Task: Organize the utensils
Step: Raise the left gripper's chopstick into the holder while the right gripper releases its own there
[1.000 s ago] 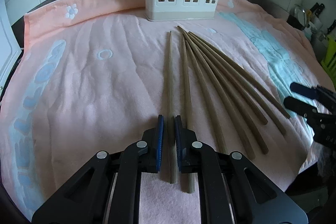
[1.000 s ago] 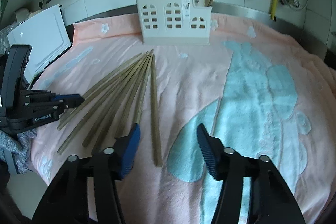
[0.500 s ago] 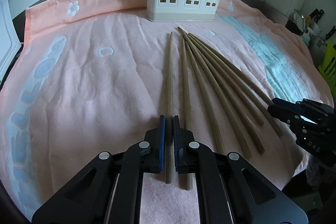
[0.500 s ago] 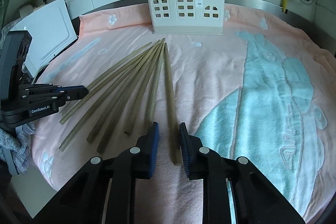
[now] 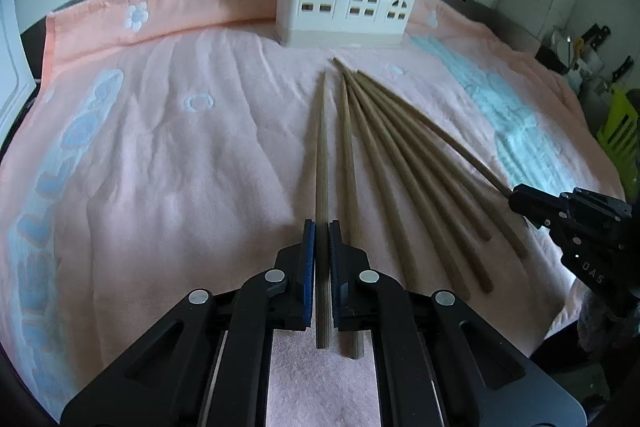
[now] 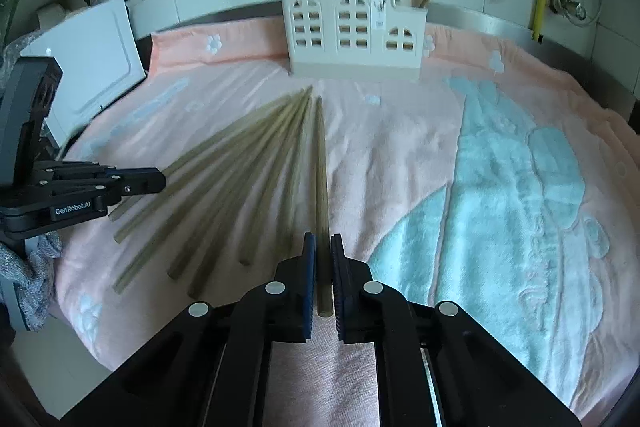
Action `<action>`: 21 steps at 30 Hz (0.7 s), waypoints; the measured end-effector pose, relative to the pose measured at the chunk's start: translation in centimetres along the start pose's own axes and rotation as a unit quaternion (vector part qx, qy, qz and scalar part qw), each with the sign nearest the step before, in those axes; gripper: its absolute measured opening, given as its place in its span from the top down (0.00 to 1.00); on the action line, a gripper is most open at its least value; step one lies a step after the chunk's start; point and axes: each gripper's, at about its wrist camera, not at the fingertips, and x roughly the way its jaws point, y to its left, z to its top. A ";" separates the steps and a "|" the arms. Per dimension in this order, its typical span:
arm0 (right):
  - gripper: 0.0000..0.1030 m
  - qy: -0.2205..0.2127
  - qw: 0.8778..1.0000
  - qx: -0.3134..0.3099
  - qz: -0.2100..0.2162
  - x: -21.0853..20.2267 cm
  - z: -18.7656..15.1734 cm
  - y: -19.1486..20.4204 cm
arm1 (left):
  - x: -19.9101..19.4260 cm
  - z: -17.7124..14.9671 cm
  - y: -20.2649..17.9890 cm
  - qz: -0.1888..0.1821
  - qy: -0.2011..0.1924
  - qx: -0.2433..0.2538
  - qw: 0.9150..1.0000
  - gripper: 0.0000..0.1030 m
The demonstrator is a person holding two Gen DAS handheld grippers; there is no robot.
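Each gripper pinches one chopstick. The left gripper (image 5: 322,227) clamps the leftmost chopstick (image 5: 322,147); the right gripper (image 6: 323,241) clamps the rightmost chopstick (image 6: 320,163). Lift level toward the holder (image 5: 344,7), upper centre.

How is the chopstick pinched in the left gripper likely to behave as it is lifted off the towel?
The chopstick looks straight and wooden, so probably stiff and light. The left gripper pinches it near one end, so the far tip may droop or pivot. Being thin and seemingly round, it would likely roll if dropped, though the towel should damp that.
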 end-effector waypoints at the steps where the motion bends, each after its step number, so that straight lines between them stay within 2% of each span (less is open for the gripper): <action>1: 0.94 -0.005 1.000 -0.002 -0.001 -0.4 0.3 0.0 | -0.3 0.1 0.0 -0.001 -0.004 0.001 1.000 0.95; 11: 0.94 -0.086 0.996 -0.010 0.015 -4.6 5.6 0.1 | -4.9 3.7 -0.3 -0.029 -0.078 0.002 0.997 0.95; 21: 0.93 -0.130 0.991 0.005 0.040 -5.4 12.3 -0.8 | -6.4 7.8 -1.1 -0.036 -0.116 0.020 0.992 0.95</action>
